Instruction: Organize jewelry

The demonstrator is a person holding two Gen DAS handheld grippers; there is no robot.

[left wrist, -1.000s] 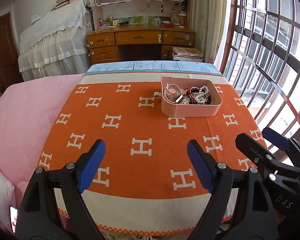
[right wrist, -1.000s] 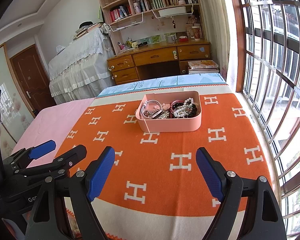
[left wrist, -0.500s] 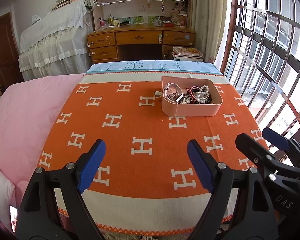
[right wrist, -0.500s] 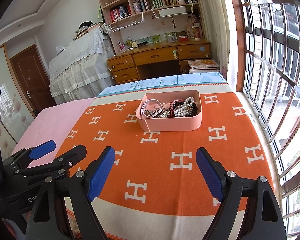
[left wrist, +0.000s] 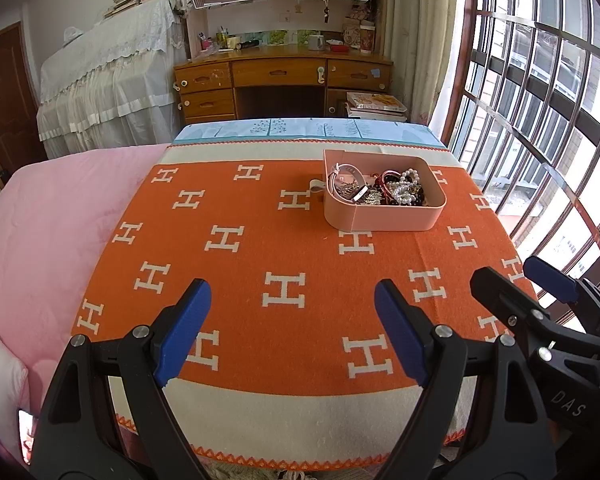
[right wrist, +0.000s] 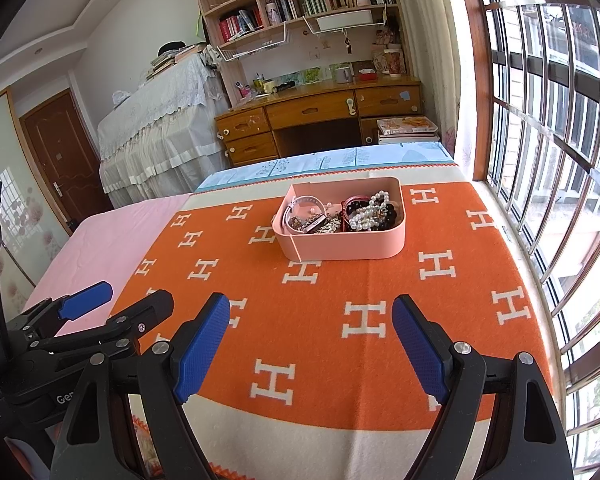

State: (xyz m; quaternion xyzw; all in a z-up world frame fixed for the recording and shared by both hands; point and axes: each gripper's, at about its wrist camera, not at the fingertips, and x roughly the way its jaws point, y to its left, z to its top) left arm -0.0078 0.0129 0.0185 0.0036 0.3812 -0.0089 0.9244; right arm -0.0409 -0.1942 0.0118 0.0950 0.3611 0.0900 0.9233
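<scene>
Both claws, left and right, wide open, empty, above orange blanket. Pink box ahead holds pearls, maybe watch.

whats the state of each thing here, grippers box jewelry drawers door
left gripper: open, empty
right gripper: open, empty
box: lidless, upright on the blanket
jewelry: piled in the box, tangled
drawers: shut
door: shut

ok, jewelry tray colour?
Pale pink tray, plain with no pattern; the right wrist view shows it best.
</scene>
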